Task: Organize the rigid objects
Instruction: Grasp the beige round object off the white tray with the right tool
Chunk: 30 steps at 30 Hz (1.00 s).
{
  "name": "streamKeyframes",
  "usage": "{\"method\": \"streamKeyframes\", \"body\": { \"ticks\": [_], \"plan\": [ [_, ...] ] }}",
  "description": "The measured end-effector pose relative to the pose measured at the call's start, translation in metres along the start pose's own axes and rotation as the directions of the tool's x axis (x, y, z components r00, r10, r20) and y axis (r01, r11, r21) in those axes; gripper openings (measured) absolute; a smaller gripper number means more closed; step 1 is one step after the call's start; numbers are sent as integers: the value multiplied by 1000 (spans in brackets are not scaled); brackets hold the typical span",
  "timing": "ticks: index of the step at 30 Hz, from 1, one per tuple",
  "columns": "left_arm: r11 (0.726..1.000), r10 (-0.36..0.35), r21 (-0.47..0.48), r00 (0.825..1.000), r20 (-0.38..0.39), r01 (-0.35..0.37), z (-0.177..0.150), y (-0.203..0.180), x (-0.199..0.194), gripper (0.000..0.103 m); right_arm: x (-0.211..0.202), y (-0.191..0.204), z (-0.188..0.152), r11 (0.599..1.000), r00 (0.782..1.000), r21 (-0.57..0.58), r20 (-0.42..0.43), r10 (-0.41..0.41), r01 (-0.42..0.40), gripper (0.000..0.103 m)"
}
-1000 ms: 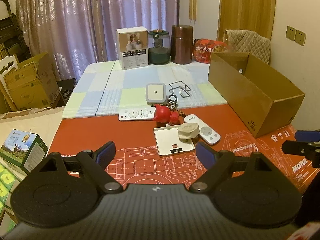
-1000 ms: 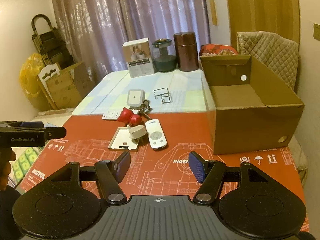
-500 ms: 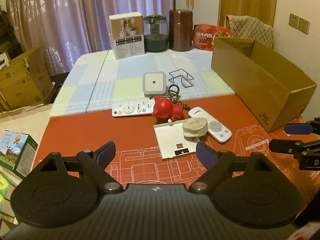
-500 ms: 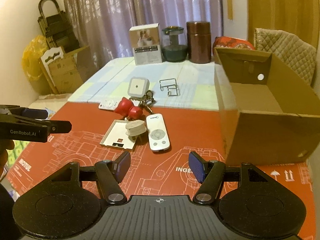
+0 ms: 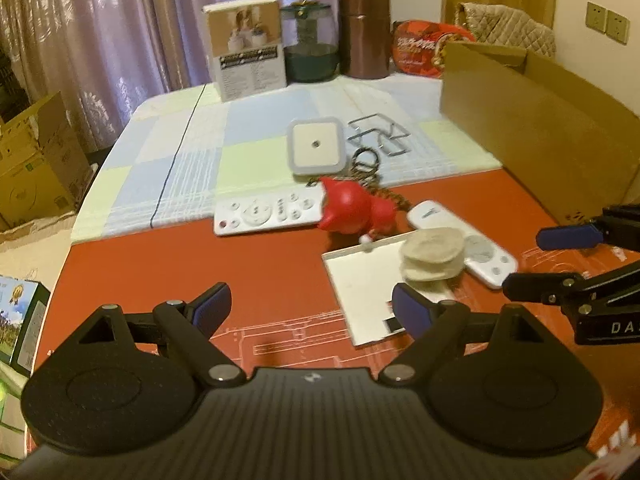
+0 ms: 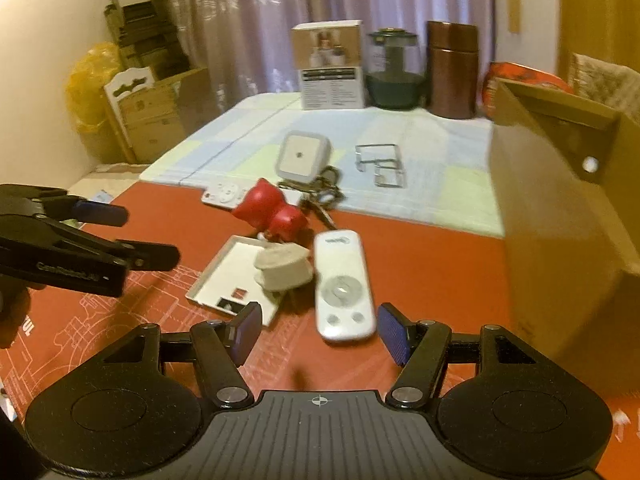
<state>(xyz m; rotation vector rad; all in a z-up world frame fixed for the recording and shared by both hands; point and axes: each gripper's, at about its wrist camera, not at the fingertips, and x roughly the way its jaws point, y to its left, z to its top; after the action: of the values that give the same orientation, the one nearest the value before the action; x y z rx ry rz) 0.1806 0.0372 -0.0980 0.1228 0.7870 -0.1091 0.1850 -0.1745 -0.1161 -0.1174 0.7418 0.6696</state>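
Observation:
A cluster lies mid-table: a long white remote (image 5: pixel 268 214), a red figure keychain (image 5: pixel 354 210), a small white remote (image 6: pixel 342 284), a beige round plug (image 6: pixel 282 268) resting on a flat white tray (image 6: pixel 228 280), a square white night light (image 5: pixel 316 146) and a wire rack (image 5: pixel 380 134). My left gripper (image 5: pixel 312 312) hovers open over the red mat, just short of the tray. My right gripper (image 6: pixel 320 332) is open too, with the small remote's near end right in front of its fingers. An open cardboard box (image 6: pixel 560 220) stands on the right.
At the table's far edge stand a printed product box (image 5: pixel 248 48), a glass jar (image 5: pixel 310 40), a brown canister (image 5: pixel 366 34) and a red bag (image 5: pixel 424 48). Cardboard boxes (image 5: pixel 32 176) sit on the floor at left. A red mat (image 5: pixel 200 272) covers the near half.
Both grippers have come forward and down toward the cluster, which now looks larger and nearer. Their jaw widths look the same. Nothing on the table has moved.

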Motion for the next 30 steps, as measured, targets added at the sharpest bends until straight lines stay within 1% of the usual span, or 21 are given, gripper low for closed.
{"method": "streamKeyframes", "body": {
  "ticks": [4, 7, 11, 16, 17, 18, 20, 26, 30],
  "plan": [
    [1000, -5, -30, 1000, -12, 5, -6, 12, 9, 85, 22, 8, 4, 998, 999, -53, 8, 33, -32, 61],
    [999, 0, -42, 1000, -20, 0, -8, 19, 13, 85, 39, 12, 7, 995, 999, -93, 8, 41, -40, 61],
    [998, 5, -64, 1000, -22, -7, -9, 26, 17, 85, 58, 14, 10, 993, 999, -106, 6, 54, -53, 61],
    [994, -15, -106, 999, -30, 12, -7, 33, 22, 85, 71, 19, 14, 991, 997, -121, 27, 69, -65, 61],
    [994, -16, -108, 999, -29, 13, -7, 33, 22, 85, 72, 20, 14, 990, 997, -123, 32, 69, -65, 58],
    [994, -18, -107, 999, -28, 15, -7, 32, 22, 85, 74, 21, 15, 990, 997, -129, 32, 66, -61, 50],
    [995, -24, -102, 999, -24, 21, -6, 30, 22, 85, 77, 23, 15, 989, 999, -144, 29, 44, -40, 43],
    [993, -50, -104, 998, -23, 47, -5, 25, 24, 85, 76, 23, 14, 987, 999, -158, 37, 28, -22, 41],
    [991, -80, -112, 996, -30, 76, -5, 21, 27, 85, 70, 20, 15, 991, 999, -131, 39, 18, -13, 41]
  ]
}}
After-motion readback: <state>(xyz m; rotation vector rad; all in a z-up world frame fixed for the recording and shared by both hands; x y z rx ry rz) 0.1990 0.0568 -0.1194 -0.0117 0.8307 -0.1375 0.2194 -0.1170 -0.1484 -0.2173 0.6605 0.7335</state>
